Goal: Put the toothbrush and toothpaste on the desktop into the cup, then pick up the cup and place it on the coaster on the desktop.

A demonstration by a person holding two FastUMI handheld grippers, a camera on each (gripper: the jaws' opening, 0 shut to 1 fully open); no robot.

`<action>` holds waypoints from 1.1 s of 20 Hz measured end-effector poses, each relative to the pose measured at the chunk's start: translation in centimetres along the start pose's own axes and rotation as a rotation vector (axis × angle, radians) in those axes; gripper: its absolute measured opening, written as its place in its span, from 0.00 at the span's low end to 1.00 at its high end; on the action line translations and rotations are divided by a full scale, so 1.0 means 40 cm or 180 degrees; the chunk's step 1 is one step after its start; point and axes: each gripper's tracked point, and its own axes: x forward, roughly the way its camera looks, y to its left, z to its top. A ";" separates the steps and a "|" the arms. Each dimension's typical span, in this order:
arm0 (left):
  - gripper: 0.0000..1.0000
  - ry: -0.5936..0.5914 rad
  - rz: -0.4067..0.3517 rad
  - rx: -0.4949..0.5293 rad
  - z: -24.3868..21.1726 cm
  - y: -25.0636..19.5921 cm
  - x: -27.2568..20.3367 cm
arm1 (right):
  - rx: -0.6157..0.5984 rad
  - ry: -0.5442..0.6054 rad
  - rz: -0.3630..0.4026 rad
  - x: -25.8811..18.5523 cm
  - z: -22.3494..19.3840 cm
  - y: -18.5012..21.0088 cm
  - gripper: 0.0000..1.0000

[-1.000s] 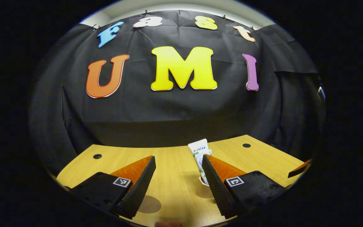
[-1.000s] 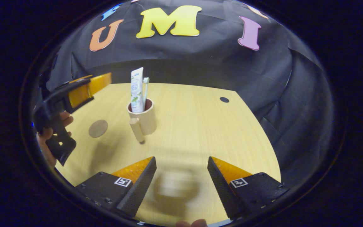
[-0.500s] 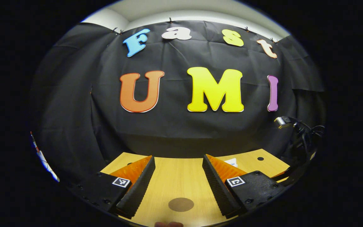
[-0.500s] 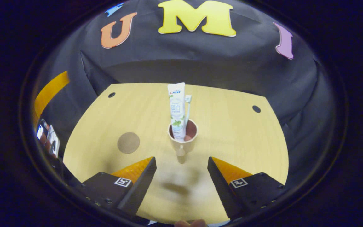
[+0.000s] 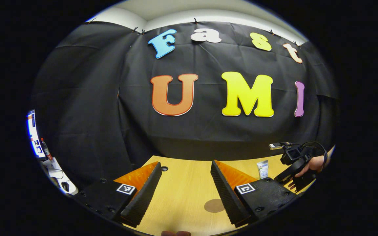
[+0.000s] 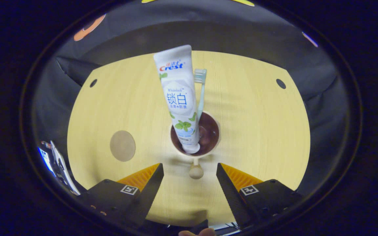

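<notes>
- Closer now than half a second ago, the right gripper [image 6: 189,172] looks steeply down on the cup [image 6: 195,134], whose peg-like handle [image 6: 196,170] points into the gap between our fingers; the left gripper [image 5: 185,178] has swung leftward, so the coaster [image 5: 214,205] sits nearer its right finger
- Toothpaste [image 6: 179,98] and toothbrush [image 6: 200,88] both stand upright inside the cup, the tube leaning on the rim, the brush just beside it with bristles up
- We read the first part of the task as met: both items lie in the cup
- Cup stands on the bare desktop [image 6: 258,114], well apart from the coaster [image 6: 122,146], which lies to its left with nothing on it; carrying the cup there is what remains
- Right jaws stand spread, grasping nothing, the handle between them but apart from both fingers
- Left jaws likewise released, held low over the desktop [image 5: 182,193] near the coaster
- From the left gripper view, the right gripper [image 5: 295,162] and its holding hand [image 5: 313,163] appear at far right, the toothpaste [image 5: 263,168] top beside them
</notes>
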 end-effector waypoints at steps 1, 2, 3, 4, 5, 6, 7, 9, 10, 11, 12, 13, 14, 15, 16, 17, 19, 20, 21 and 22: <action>0.95 0.0012 0.0036 0.0013 -0.001 0.018 -0.005 | -0.0019 0.0059 -0.0026 0.018 0.004 -0.005 0.95; 0.95 0.0026 0.0068 0.0025 -0.001 0.031 -0.008 | -0.0019 0.0120 -0.0033 0.033 0.005 -0.008 0.95; 0.95 0.0041 0.0108 0.0035 -0.003 0.044 -0.007 | 0.0028 0.0175 -0.0013 0.044 0.006 -0.004 0.95; 0.95 0.0054 0.0134 0.0041 -0.004 0.054 -0.007 | 0.0081 0.0215 0.0008 0.054 0.010 0.004 0.95; 0.95 0.0062 0.0152 0.0047 -0.008 0.056 -0.007 | 0.0098 0.0233 0.0019 0.066 0.014 0.006 0.94; 0.95 0.0079 0.0150 0.0055 -0.009 0.057 -0.008 | 0.0090 0.0245 0.0005 0.072 0.018 0.007 0.93; 0.95 0.0101 0.0150 0.0064 -0.015 0.056 -0.005 | 0.0071 0.0267 -0.0007 0.077 0.019 0.007 0.88; 0.95 0.0115 0.0153 0.0066 -0.013 0.058 -0.004 | 0.0070 0.0313 -0.0032 0.087 0.020 0.008 0.70; 0.95 0.0116 0.0160 0.0067 -0.013 0.060 -0.002 | 0.0077 0.0337 -0.0020 0.091 0.019 0.010 0.67; 0.95 0.0134 0.0157 0.0069 -0.017 0.059 0.000 | 0.0088 0.0362 -0.0017 0.092 0.017 0.011 0.65; 0.95 0.0154 0.0159 0.0069 -0.020 0.059 0.002 | 0.0102 0.0380 -0.0006 0.093 0.014 0.012 0.65; 0.95 0.0163 0.0161 0.0065 -0.020 0.059 -0.001 | 0.0129 0.0402 0.0005 0.101 0.009 0.015 0.62; 0.95 0.0165 0.0160 0.0062 -0.020 0.057 -0.001 | 0.0143 0.0415 -0.0015 0.101 0.007 0.011 0.58; 0.95 0.0168 0.0159 0.0067 -0.019 0.056 -0.002 | 0.0181 0.0436 -0.0009 0.098 0.007 0.012 0.53; 0.95 0.0160 0.0152 0.0072 -0.014 0.053 -0.002 | 0.0202 0.0447 0.0010 0.098 0.004 0.018 0.49; 0.95 0.0150 0.0143 0.0077 -0.010 0.047 -0.003 | 0.0188 0.0474 -0.0026 0.104 -0.003 0.013 0.49; 0.95 0.0130 0.0107 0.0077 -0.005 0.035 -0.006 | 0.0198 0.0463 -0.0008 0.101 0.002 0.016 0.41; 0.95 0.0129 0.0087 0.0072 -0.003 0.028 -0.004 | 0.0237 0.0436 0.0055 0.121 -0.012 0.022 0.41; 0.95 0.0136 0.0065 0.0069 -0.004 0.022 -0.002 | 0.0253 0.0480 0.0064 0.102 -0.003 0.026 0.34; 0.95 0.0141 0.0053 0.0067 -0.005 0.017 -0.002 | 0.0245 0.0500 0.0067 0.097 -0.005 0.028 0.33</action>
